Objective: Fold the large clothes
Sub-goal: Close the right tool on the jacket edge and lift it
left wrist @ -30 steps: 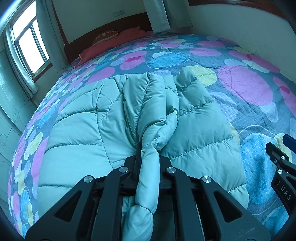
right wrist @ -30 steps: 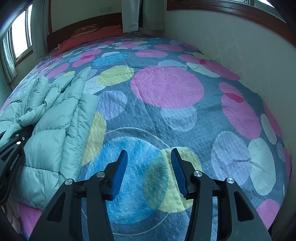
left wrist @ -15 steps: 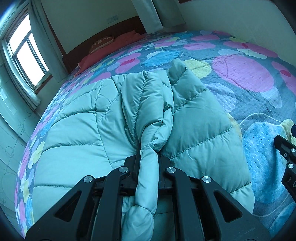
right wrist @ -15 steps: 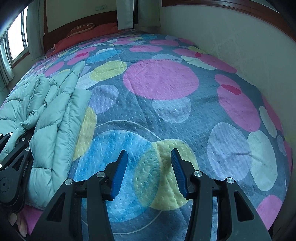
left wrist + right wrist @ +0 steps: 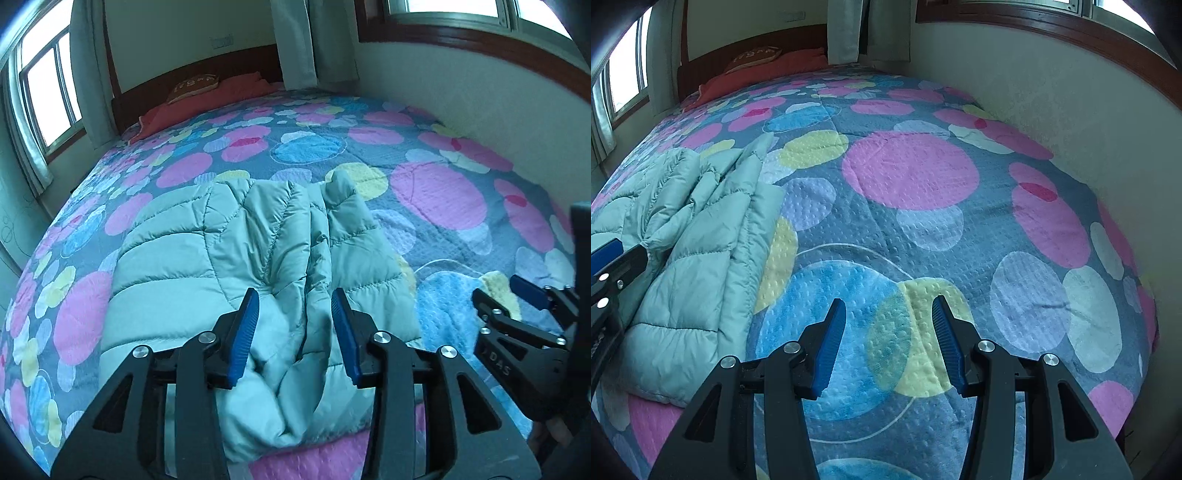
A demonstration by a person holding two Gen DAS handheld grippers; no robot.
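A pale green quilted puffer jacket (image 5: 266, 258) lies bunched on the bed, its near part rumpled under my left gripper. It also shows at the left of the right wrist view (image 5: 701, 236). My left gripper (image 5: 293, 302) is open and empty, its blue pads (image 5: 245, 332) spread just above the jacket's crumpled near edge. My right gripper (image 5: 888, 306) is open and empty above the bedspread, to the right of the jacket. It shows at the right edge of the left wrist view (image 5: 532, 306).
A bedspread (image 5: 912, 170) with pink, blue and yellow circles covers the bed. A red pillow (image 5: 207, 99) and dark headboard (image 5: 192, 74) are at the far end. A wall (image 5: 1052, 92) runs along the bed's right side; windows (image 5: 48, 99) are at left.
My left gripper has opened and let go of the jacket fold it held, which dropped onto the bed. Both grippers have pulled back and up a little.
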